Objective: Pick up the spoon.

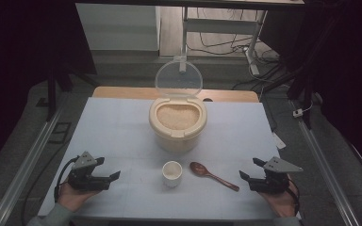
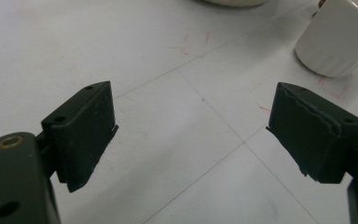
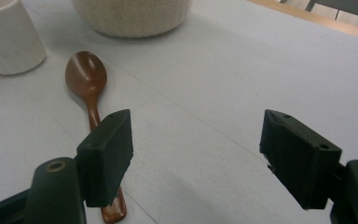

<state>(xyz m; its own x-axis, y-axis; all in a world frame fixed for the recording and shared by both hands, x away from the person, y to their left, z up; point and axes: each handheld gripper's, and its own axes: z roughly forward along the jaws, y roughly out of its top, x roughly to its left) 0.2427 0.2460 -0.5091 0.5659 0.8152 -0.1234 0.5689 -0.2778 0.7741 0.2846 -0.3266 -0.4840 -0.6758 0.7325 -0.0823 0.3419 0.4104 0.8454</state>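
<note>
Near the table point(image 1: 122, 122) front edge, spoon point(image 1: 213, 175) beside cup point(image 1: 172, 173) (apart), open room around.

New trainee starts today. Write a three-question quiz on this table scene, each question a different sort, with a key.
1. True or false: the lid of the rice container is shut.
2. Multiple choice: the wooden spoon lies (A) inside the white cup, (B) on the table beside the cup, on the right claw's side, (C) in the rice.
3. Short answer: what does the left claw hold?

Key
1. False: the clear lid stands open above the rice.
2. B: the spoon lies flat on the table, bowl end nearest the cup.
3. Nothing: its jaws stand open over the bare table, as do the right claw's.
</note>
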